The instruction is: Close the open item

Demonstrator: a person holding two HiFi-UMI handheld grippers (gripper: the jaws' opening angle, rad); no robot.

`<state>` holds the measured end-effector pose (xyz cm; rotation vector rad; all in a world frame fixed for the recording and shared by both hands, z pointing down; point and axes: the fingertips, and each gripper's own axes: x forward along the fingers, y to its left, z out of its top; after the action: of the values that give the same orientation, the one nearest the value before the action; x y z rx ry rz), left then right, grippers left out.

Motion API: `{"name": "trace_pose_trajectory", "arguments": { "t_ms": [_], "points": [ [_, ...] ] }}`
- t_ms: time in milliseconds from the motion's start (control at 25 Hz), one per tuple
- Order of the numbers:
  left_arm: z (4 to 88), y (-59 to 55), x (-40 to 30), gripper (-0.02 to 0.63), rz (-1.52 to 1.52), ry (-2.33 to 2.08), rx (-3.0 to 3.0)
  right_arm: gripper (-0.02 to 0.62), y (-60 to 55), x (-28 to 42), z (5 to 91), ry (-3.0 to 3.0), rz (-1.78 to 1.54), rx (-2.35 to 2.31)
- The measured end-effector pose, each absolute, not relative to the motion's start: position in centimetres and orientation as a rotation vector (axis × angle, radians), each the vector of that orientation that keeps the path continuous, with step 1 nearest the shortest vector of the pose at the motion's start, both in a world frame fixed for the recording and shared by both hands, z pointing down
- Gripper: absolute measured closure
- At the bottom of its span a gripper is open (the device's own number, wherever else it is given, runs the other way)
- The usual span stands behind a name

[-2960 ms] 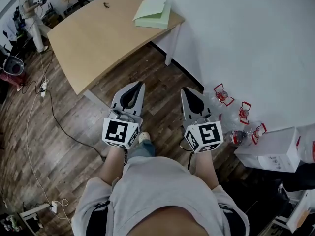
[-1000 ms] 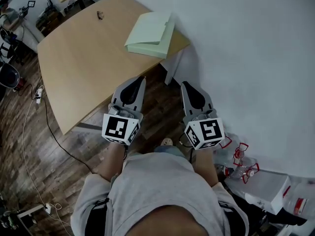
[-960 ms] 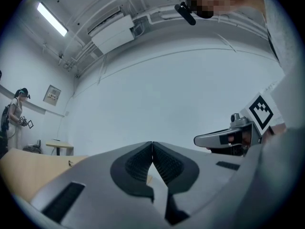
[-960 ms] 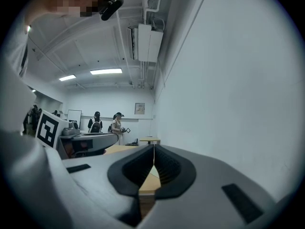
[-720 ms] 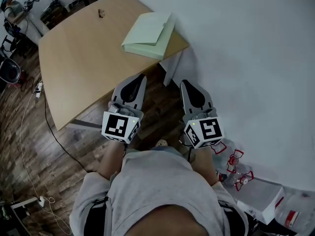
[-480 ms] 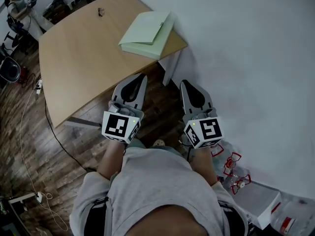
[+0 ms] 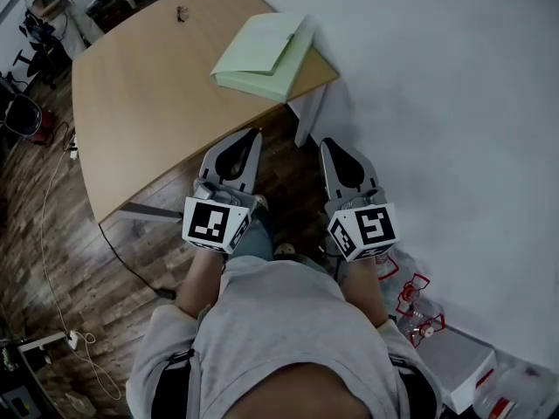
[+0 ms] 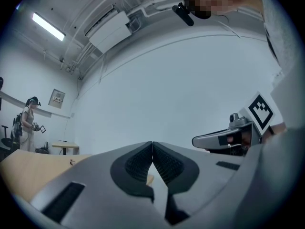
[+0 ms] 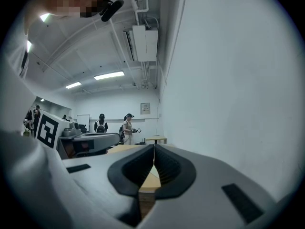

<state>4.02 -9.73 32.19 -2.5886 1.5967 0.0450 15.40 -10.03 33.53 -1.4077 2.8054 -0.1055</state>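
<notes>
A pale green folder (image 7: 262, 52) lies on the far right corner of a wooden table (image 7: 148, 103), its top cover sitting askew over the lower part. My left gripper (image 7: 253, 134) and right gripper (image 7: 326, 145) are held side by side in front of the person's body, over the floor just short of the table's near edge. Both point toward the folder and are well apart from it. In the left gripper view the left gripper (image 8: 152, 143) is shut with nothing between its pads. The right gripper (image 9: 154, 146) is likewise shut and empty.
A white wall (image 7: 437, 103) runs along the right. Clear bottles with red handles (image 7: 410, 308) and a white box (image 7: 463, 372) sit on the floor at its foot. A small dark object (image 7: 182, 13) lies on the table's far end. Cables (image 7: 52, 234) trail over the wooden floor; people (image 9: 127, 128) stand far off.
The table and folder have come closer and lower in the head view as the person walked toward them. Both grippers stayed shut and side by side.
</notes>
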Motion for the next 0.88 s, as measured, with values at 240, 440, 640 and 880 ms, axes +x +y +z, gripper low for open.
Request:
{"name": "trace_pose_trajectory", "arguments": {
  "t_ms": [240, 440, 640, 880],
  "points": [
    [32.6, -12.9, 4.3, 0.589, 0.046, 1.576, -2.617, 0.584, -12.9, 15.5, 34.0, 2.798, -0.128, -1.434],
    [32.6, -16.1, 4.3, 0.589, 0.039, 1.548, -2.637, 0.584, -15.9, 15.3, 34.0, 2.791, -0.138, -1.457],
    [32.8, -19.5, 3.5, 0.589, 0.033, 1.533, -2.650, 0.584, -19.2, 14.6, 34.2, 2.779, -0.147, -1.479],
    [32.7, -23.2, 1.9, 0.589, 0.031, 1.518, -2.660, 0.584, -22.9, 12.9, 34.2, 2.777, -0.147, -1.494]
  ]
}}
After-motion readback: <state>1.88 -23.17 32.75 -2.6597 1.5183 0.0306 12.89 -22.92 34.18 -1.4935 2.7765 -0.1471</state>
